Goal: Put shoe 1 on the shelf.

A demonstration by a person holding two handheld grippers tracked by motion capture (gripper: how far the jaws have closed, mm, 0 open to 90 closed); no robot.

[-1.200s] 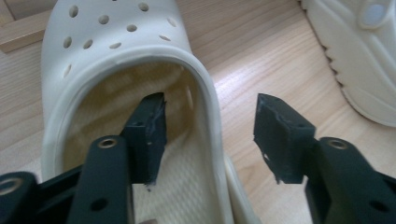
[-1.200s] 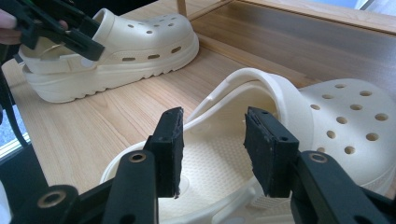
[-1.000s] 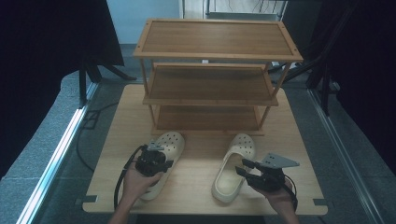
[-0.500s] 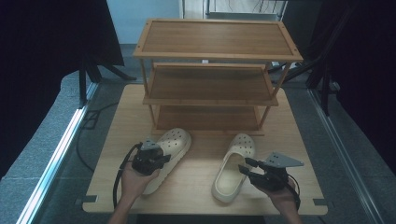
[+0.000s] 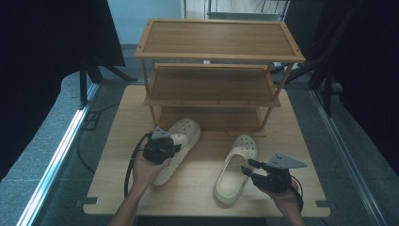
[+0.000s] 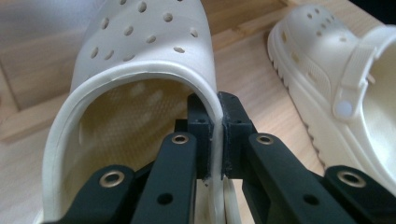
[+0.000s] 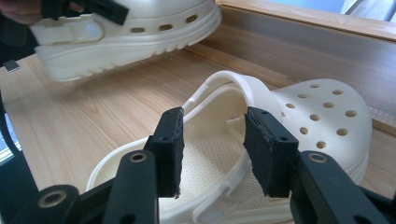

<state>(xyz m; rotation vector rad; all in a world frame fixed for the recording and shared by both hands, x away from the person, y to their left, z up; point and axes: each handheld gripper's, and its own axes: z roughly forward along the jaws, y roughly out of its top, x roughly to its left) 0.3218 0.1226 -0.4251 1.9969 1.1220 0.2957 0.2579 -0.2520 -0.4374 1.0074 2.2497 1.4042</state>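
Cream-coloured clogs sit on a wooden table [image 5: 117,188]; no writing can be read on them. The left gripper [image 6: 215,140] has just been closing and now pinches the rim of the left clog [image 5: 181,141], which has lifted and shifted farther from the person than a second ago. The right gripper [image 7: 212,149] hangs open over the right clog [image 7: 299,121], unchanged. Beyond both, a three-tier wooden rack [image 5: 216,42] stands at the far edge.
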